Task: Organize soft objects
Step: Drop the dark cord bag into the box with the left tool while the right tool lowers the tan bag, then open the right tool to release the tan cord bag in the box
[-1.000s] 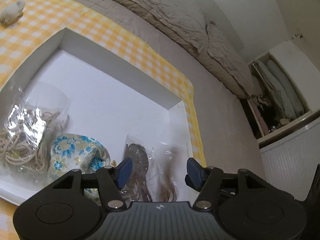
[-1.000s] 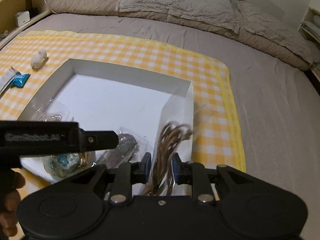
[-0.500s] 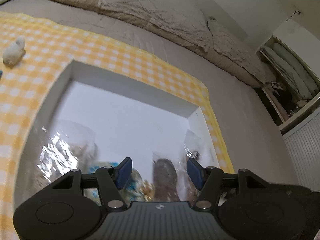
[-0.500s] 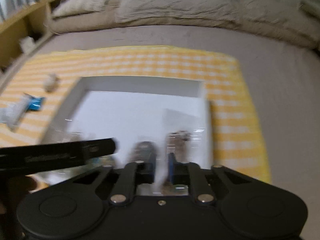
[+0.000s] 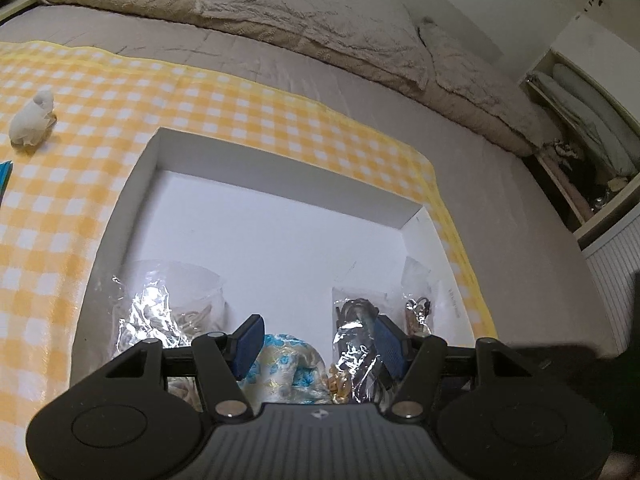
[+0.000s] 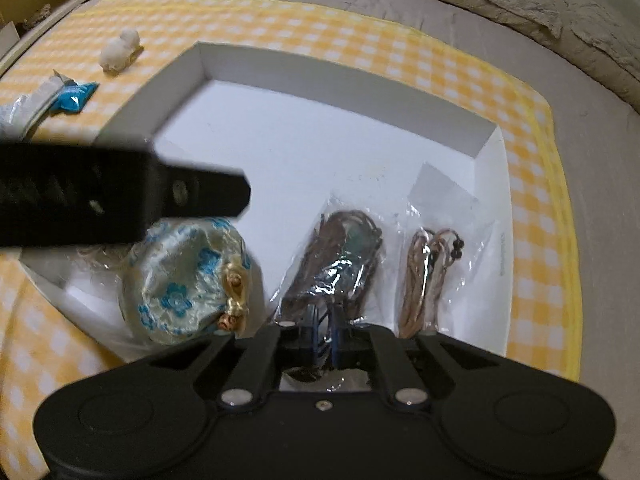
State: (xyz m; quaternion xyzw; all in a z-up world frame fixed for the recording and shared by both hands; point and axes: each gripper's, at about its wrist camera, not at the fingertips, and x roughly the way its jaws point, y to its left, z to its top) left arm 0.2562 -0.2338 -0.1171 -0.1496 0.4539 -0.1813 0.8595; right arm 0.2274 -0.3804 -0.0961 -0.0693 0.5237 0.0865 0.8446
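While the right gripper (image 6: 325, 334) has just been closing, its fingers now stand pinched together with a crinkle of clear plastic between them, at the near end of the bag of dark cords (image 6: 336, 264). That bag lies flat inside the white box (image 6: 344, 80), toward its right half. Just beside it on the right, against the box's right wall, lies a second clear bag holding tan cords (image 6: 430, 276). To the left of the dark cords sits a round satin pouch (image 6: 188, 280), pale with blue flowers and a gold knot at its edge, near the box's front wall. A third clear bag, filled with pale cords (image 5: 168, 312), rests in the near-left corner of the box, best seen from the left wrist view.

The left gripper (image 5: 316, 344) hangs over the near part of the box with its fingers standing half apart and nothing between them; the pouch and the dark cords show below the gap.

The box rests on a yellow and white checked cloth (image 6: 400, 40) spread over a grey bed (image 5: 500, 184). On the cloth, well left of the box, lie a small white plush toy (image 6: 120, 50) and a blue packet (image 6: 74, 96) next to a silvery wrapper (image 6: 28, 106). Beige pillows (image 5: 320, 12) line the far side of the bed.
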